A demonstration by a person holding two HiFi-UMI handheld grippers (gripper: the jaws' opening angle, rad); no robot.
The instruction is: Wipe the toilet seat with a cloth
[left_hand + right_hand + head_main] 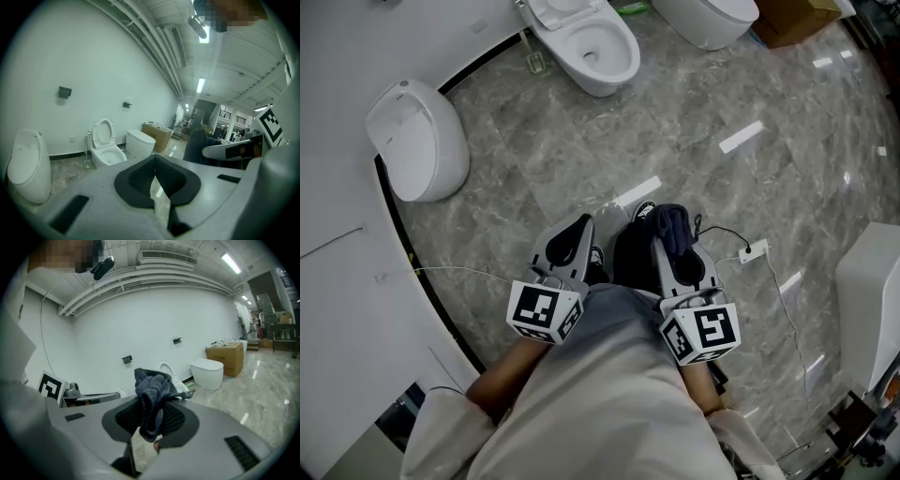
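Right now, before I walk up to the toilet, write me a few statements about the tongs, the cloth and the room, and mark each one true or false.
1. The right tongs are clamped on a dark cloth. True.
2. The left tongs hold a sponge. False: they are closed with nothing between them.
3. The toilet by the wall has its lid raised. True.
4. The cloth is lying on the toilet seat. False: it is in the right tongs, close to the person and well away from the toilet.
5. A cardboard box stands near a second toilet. True.
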